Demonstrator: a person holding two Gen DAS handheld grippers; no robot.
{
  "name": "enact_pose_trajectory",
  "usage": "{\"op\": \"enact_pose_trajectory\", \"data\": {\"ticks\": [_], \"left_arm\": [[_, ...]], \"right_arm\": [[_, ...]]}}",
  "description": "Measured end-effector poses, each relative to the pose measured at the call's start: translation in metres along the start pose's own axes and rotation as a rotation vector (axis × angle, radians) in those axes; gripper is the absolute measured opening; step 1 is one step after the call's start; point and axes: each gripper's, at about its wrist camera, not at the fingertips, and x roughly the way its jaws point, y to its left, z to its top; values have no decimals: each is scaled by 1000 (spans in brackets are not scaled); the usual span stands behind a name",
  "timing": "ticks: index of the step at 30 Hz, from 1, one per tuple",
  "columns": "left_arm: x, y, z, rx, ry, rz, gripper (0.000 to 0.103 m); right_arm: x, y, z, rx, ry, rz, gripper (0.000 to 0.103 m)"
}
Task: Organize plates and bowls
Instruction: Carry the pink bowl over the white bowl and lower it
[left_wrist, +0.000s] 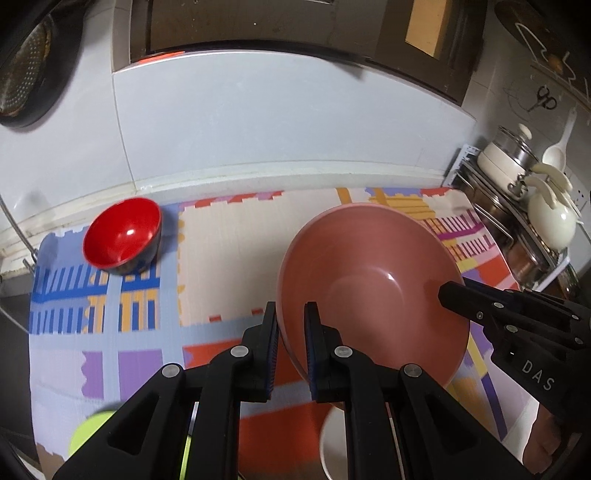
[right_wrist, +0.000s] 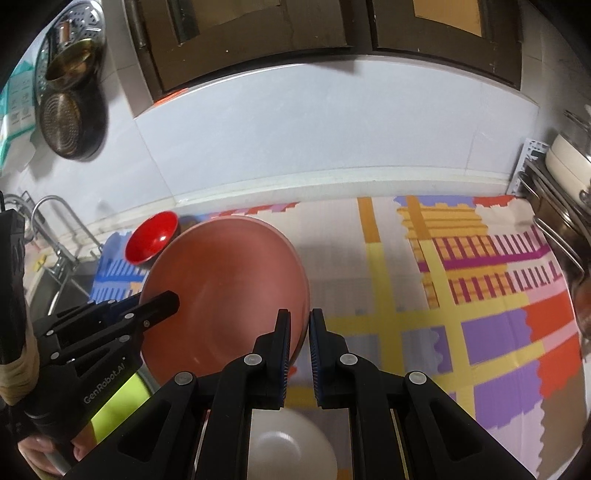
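We see the red bowl (left_wrist: 123, 236) farthest left, resting open side up on the patterned mat (left_wrist: 229, 258), well apart from and up-left of the left gripper (left_wrist: 290, 345). It sits near the mat's back edge, tilted slightly toward the camera.

Next, the left gripper pinches the near-left rim of the pink bowl (left_wrist: 373, 291): one pad lies outside the wall, the other inside, both pressed against it. The pink bowl is held clear of the mat and tilted, its opening facing both cameras.

Directly below this gripper, partly hidden by its frame, we note a white dish (left_wrist: 332, 446) and, further left, a yellow-green object (left_wrist: 88, 432) whose form we cannot tell.

On the opposite side, the right gripper (right_wrist: 299, 347) clamps the pink bowl's right rim in the same manner, pads closed on the wall. To its right lies only open mat, ending at a rack of pots (right_wrist: 565, 184).
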Motion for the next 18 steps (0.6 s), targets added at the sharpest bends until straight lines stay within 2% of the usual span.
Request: {"op": "enact_pose_trajectory", "data": {"ticks": [11,18], "left_arm": [[-18,-20,-35,30,25,-9,16],[-16,-26,-58,24,70,-24,17]], "right_arm": [[-26,-2,-43,2,31,-8,12],[-31,-5,-63,10,64,-14,12]]}}
